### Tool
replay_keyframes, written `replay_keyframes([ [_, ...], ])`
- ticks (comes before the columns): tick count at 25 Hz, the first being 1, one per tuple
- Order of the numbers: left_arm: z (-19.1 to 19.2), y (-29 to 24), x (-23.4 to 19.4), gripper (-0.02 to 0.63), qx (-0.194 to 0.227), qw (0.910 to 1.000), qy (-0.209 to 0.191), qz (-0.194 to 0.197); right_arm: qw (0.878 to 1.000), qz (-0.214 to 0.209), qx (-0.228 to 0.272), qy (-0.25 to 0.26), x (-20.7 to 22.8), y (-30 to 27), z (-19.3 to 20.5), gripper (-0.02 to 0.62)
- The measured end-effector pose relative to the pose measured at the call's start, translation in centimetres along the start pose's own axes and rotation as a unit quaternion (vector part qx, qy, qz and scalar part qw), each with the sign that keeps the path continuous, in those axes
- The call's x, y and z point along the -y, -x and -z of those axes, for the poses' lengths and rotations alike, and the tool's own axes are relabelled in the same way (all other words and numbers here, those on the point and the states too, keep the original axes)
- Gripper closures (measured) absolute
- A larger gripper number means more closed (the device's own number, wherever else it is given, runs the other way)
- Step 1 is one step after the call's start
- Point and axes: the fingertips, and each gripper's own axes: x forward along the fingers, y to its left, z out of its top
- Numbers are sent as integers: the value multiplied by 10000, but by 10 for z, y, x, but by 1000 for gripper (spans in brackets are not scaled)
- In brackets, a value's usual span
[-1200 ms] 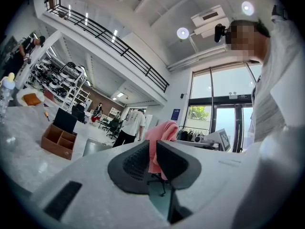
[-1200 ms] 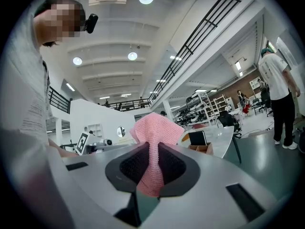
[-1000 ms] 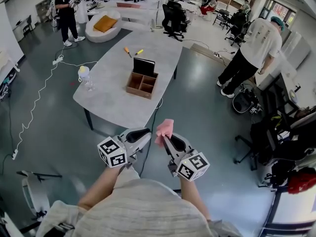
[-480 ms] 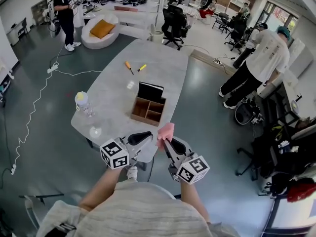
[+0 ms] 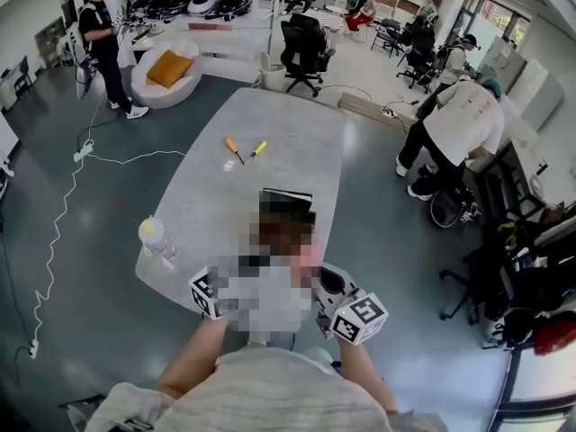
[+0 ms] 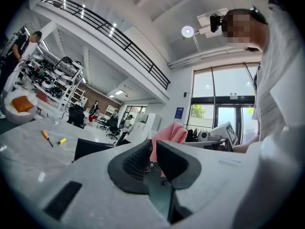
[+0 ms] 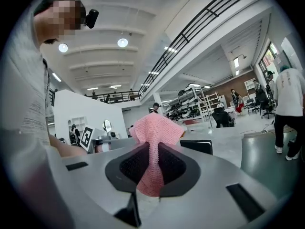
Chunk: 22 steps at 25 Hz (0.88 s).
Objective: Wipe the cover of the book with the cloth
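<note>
A black book (image 5: 286,196) stands upright on the grey table (image 5: 270,124), behind a wooden box that a mosaic patch hides. In the head view only the marker cubes of my left gripper (image 5: 205,292) and right gripper (image 5: 360,318) show, at the table's near edge. In the right gripper view, my right gripper (image 7: 152,144) is shut on a pink knitted cloth (image 7: 155,128), which sticks up past the jaws; the book (image 7: 198,146) lies just beyond. My left gripper (image 6: 152,142) has its jaws nearly together with nothing in them. The cloth (image 6: 171,132) and the book (image 6: 93,148) show beyond it.
An orange screwdriver (image 5: 233,148) and a yellow pen (image 5: 257,149) lie mid-table. A plastic bottle (image 5: 155,238) stands at the near left edge. People (image 5: 454,124) stand to the right, an office chair (image 5: 301,39) is beyond the table, and a white cable (image 5: 63,214) runs along the left floor.
I have walked up to the table. Both grippers, earlier over the floor, now reach its near edge. The cloth stays in the right gripper.
</note>
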Motion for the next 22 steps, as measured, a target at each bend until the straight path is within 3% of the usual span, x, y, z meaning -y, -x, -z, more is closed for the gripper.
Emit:
replay_keyframes([
  [8,5,-19,-28,550,-190,9998,-91,-20,9997,19,-192,115,21,-19,-1,546],
  [14,10,-42,-55,549,-538,9967,-485,-374,9995,-133,-272,102,54,-31,-6,546],
  [19,34,-52,-81,541,-1261,9863,-920,-540,9990,-214,-392,-50,79,-41,4,546],
  [22,59,-55,-98,496,-1683,9797,-902,-614,9988,-199,-436,-106,94,-46,10,546],
])
